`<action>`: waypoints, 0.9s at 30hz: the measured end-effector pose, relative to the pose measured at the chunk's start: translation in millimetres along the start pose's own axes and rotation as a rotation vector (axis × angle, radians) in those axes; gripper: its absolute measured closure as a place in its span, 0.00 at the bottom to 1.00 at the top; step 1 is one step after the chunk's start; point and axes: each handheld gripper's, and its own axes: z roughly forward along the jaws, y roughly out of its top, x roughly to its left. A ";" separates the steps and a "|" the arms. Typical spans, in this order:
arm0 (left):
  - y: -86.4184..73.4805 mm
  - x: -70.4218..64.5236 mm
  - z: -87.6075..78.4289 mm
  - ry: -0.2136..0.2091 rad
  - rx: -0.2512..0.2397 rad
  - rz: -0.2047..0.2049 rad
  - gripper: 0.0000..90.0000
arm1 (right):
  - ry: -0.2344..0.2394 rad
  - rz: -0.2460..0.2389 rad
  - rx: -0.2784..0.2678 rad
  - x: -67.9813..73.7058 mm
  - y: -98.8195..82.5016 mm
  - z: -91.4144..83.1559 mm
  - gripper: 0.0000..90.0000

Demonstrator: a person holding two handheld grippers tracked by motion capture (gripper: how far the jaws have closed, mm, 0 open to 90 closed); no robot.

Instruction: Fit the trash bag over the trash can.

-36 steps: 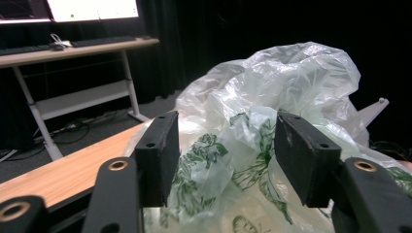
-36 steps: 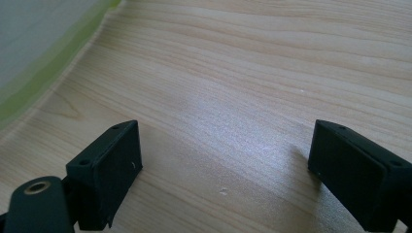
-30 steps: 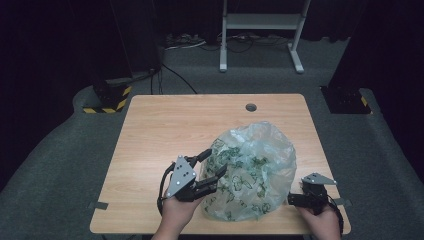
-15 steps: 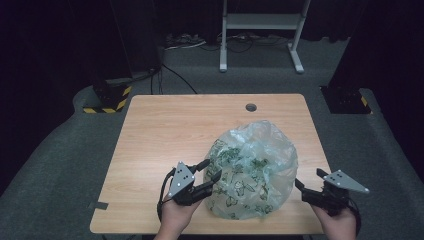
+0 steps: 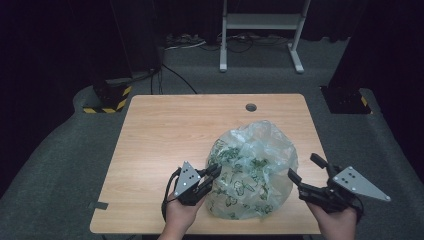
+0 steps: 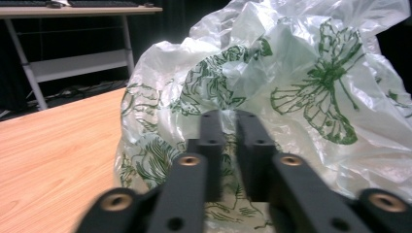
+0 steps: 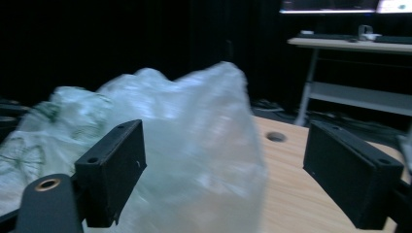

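Observation:
A crumpled clear plastic bag [image 5: 252, 170] printed with green leaves lies on the near right part of the wooden table [image 5: 175, 130]. My left gripper [image 5: 212, 172] is at the bag's left side, low over the table. In the left gripper view its jaws [image 6: 228, 121] are shut on a fold of the bag [image 6: 291, 73]. My right gripper [image 5: 305, 168] is held up off the table by the bag's right edge. Its jaws have just been closing a little but stand wide apart [image 7: 223, 165]. The bag [image 7: 194, 145] bulges ahead of their gap, and the pads do not press on it.
A round cable hole [image 5: 251, 107] sits near the table's far edge. Beyond the table are a white metal stand [image 5: 260, 30] and a black and yellow striped block [image 5: 107, 102] on the grey floor. A desk [image 7: 350, 46] stands behind.
The left jaws have closed onto the bag's left side. The right gripper has risen from the table's near right corner and swung outward, jaws still wide.

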 end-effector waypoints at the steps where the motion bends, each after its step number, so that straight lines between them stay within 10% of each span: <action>1: -0.4 -0.5 0.1 0.004 0.005 0.008 0.99 | 0.016 0.002 0.003 1.8 -0.8 3.5 0.38; 6: -9.7 2.3 -8.2 0.023 0.003 0.003 1.00 | 0.076 -0.019 0.056 5.1 -14.8 22.2 0.96; 27: -70.6 -6.3 -13.2 -0.001 0.124 -0.024 1.00 | 0.074 0.037 0.341 -6.4 -96.4 38.8 1.00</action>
